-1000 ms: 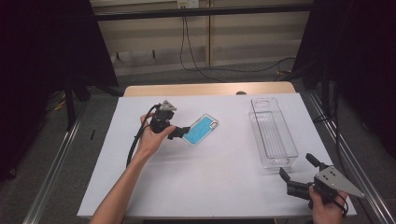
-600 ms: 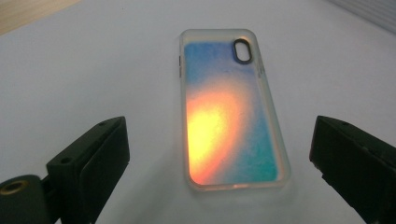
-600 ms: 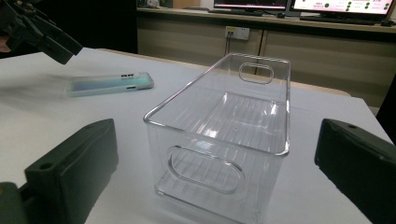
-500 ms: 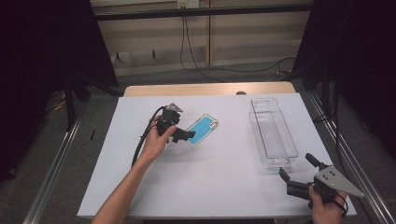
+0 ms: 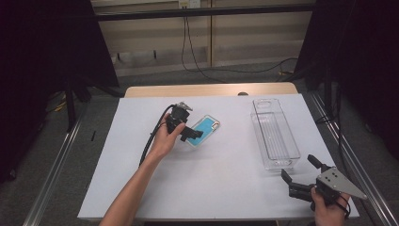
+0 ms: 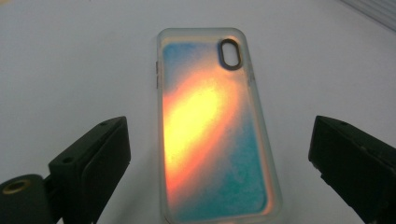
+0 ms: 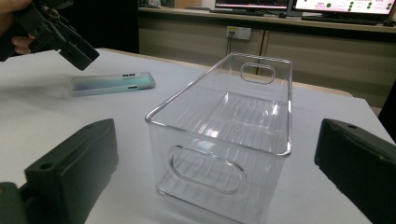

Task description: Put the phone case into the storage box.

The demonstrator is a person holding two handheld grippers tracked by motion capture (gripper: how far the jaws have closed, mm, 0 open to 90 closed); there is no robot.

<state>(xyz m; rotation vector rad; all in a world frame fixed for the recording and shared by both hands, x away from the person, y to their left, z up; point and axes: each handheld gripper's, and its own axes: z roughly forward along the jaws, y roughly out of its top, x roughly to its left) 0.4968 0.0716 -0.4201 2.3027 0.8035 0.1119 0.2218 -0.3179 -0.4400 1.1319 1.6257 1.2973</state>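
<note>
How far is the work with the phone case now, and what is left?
Little is done yet: the phone case lies flat on the white table, not gripped. In hand: the left gripper hovers over it, jaws open on either side. The right gripper waits open near the clear bin, which holds nothing. Left, probably: close on the case, lift it and put it in the bin.

A white table (image 5: 207,183) stands before beige wall panels (image 5: 244,42) and dark curtains (image 5: 42,52).
</note>
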